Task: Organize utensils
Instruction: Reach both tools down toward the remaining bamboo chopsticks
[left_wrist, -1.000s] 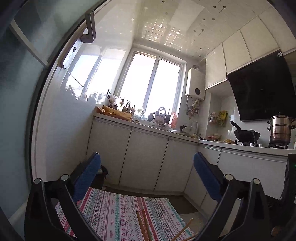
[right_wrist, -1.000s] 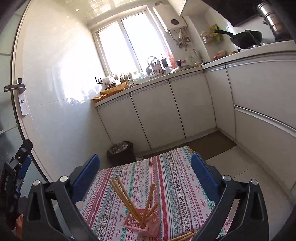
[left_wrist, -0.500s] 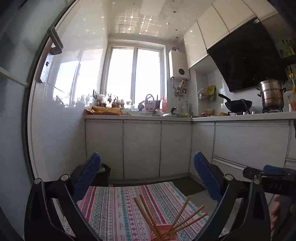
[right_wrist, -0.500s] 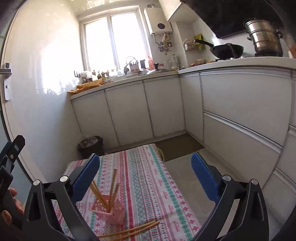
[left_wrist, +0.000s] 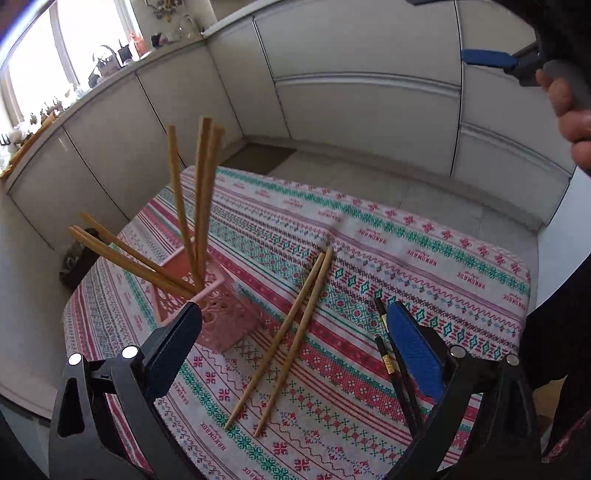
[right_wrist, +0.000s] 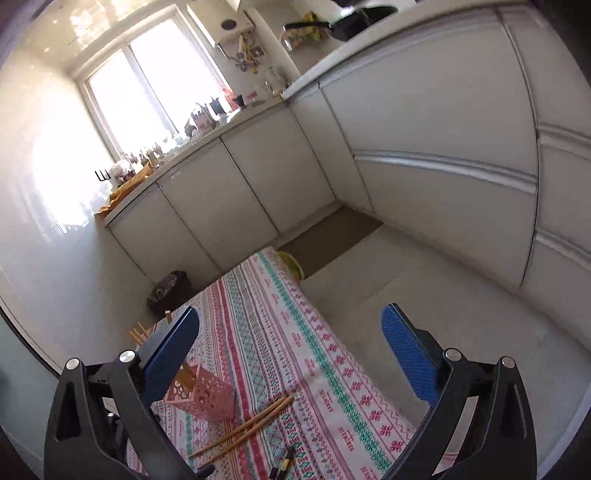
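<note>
A pink lattice holder stands on a patterned tablecloth with several wooden chopsticks standing in it. Two loose wooden chopsticks lie side by side to its right. Two black chopsticks lie further right, partly behind my right finger. My left gripper is open and empty above the loose pair. My right gripper is open and empty, higher above the table; the holder, the wooden pair and a black chopstick show low in its view.
White kitchen cabinets run along the back and right. A dark waste bin stands on the floor by the table's far corner. The right gripper and the hand holding it show at the upper right of the left wrist view.
Both grippers have tilted down toward the table. The left one has come close over the holder and loose chopsticks. Both stay open and empty.
</note>
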